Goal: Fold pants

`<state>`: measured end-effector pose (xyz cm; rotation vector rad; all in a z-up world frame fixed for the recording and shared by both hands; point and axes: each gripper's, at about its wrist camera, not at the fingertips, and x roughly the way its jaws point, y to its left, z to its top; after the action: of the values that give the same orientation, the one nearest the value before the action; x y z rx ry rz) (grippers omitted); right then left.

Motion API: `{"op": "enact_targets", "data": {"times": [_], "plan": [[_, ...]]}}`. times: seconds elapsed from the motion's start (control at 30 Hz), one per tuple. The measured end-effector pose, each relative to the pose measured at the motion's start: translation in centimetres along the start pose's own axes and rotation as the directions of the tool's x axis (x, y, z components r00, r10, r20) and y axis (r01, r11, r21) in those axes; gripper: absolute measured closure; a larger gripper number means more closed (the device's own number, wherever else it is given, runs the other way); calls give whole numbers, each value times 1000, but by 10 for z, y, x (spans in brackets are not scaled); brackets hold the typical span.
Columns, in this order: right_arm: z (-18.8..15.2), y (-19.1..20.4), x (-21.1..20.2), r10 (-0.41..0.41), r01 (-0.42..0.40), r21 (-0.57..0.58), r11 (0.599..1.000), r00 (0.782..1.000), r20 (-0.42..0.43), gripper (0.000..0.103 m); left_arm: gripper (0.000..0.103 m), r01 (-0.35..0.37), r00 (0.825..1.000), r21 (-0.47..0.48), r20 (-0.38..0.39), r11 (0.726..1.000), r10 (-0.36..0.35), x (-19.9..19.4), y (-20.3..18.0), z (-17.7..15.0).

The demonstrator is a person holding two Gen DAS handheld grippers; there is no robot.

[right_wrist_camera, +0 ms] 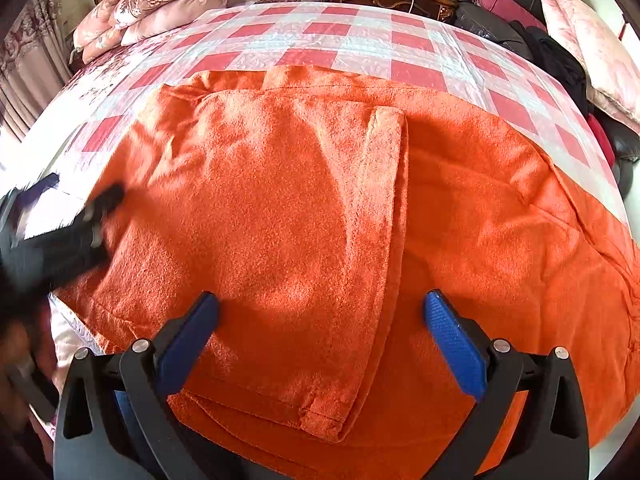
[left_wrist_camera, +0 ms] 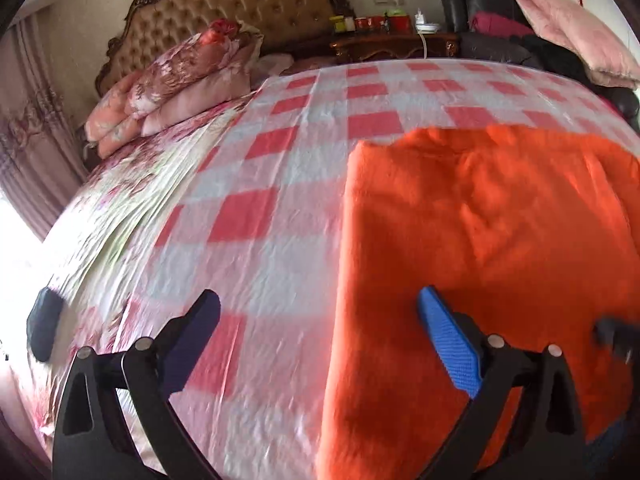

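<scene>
pants (right_wrist_camera: 320,208) half folded on bed (right_wrist_camera: 360,44) | both tongs, left (left_wrist_camera: 320,336) and right (right_wrist_camera: 320,332), spread wide, holding nothing | I'd pinch the hem at 6 o'clock, fold toward 12, keep edges lined up

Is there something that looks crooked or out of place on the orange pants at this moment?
Mostly tidy. The orange pants lie spread on the checked bedsheet, but the folded-over leg's hem sits slanted, not lined up with the layer under it, and creases run near the left edge. Both grippers' jaws are open and hold nothing. No damage visible.
</scene>
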<state>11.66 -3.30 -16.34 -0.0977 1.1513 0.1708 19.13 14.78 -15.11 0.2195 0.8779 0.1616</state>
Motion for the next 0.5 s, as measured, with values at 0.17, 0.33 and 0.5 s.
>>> {"op": "enact_targets", "data": {"times": [0.17,0.33,0.5], "plan": [[1,0,0,2,-2,-7,1000,1000,-3,4,3,42,999,-49,-13,998,-43,-17,14,-23],[10,12,-29,-26,38,-89,995,990,140,8,3,55,998,-68,-4,996,-56,-25,19,-40],[20,11,-1,-72,80,-112,990,995,72,9,3,56,998,-57,23,997,-55,-33,20,-54]]}}
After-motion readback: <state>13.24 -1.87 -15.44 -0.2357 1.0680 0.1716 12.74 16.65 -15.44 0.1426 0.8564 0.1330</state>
